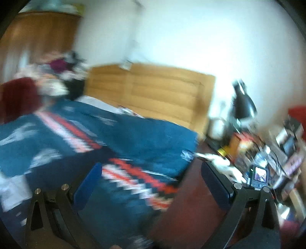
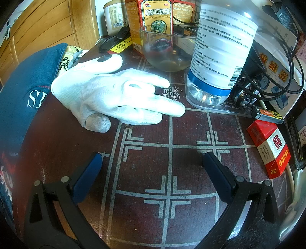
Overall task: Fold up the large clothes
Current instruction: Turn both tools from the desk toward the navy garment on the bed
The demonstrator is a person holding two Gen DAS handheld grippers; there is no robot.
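L jaws apart | blue garment (image 1: 118,134) ahead/under | R left (image 2: 21,107)

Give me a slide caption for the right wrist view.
Open right gripper over a chessboard-patterned table, facing a white glove, plastic bottle and glass bowl.

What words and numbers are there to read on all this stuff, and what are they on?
"SHEDAN CHUANBEI PIPA GAO" and "OTC": orange medicine box.
"20": red cigarette pack.
"S", then cut-off letters: blue garment.
Chinese characters: white box and yellow tag.
Big bottle and white jar: print too small.
Left wrist view: too blurred.
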